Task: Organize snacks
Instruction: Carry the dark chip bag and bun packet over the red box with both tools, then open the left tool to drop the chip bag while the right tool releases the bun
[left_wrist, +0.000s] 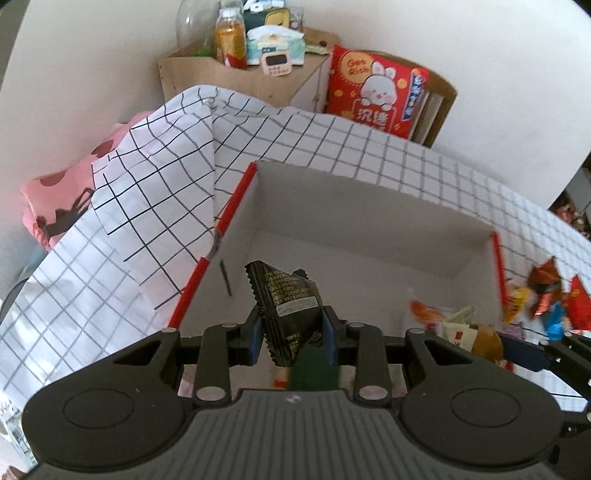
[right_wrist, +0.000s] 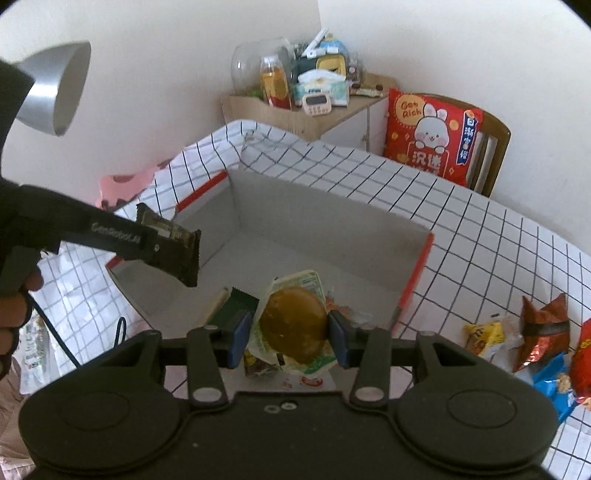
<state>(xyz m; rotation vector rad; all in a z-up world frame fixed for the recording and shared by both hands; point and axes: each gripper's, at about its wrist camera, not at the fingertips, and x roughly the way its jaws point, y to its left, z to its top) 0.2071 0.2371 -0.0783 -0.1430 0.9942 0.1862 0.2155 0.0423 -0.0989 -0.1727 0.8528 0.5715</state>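
Observation:
A red-edged cardboard box (left_wrist: 369, 236) (right_wrist: 314, 236) with a grey inside lies open on the checked tablecloth. My left gripper (left_wrist: 293, 334) is shut on a black snack packet (left_wrist: 288, 302) and holds it over the box's near left part. In the right wrist view the same packet (right_wrist: 173, 251) hangs from the left gripper (right_wrist: 122, 240) above the box's left rim. My right gripper (right_wrist: 290, 332) is shut on a round brown cake in a clear wrapper (right_wrist: 291, 325), held over the box's near end. A green packet (right_wrist: 236, 306) and other snacks lie in the box beneath.
Loose snack packets (right_wrist: 535, 332) (left_wrist: 543, 291) lie on the cloth right of the box. Behind the table stand a wooden shelf with bottles (right_wrist: 295, 92) and a chair with a red cushion (right_wrist: 432, 136). A lamp shade (right_wrist: 55, 88) hangs at the upper left.

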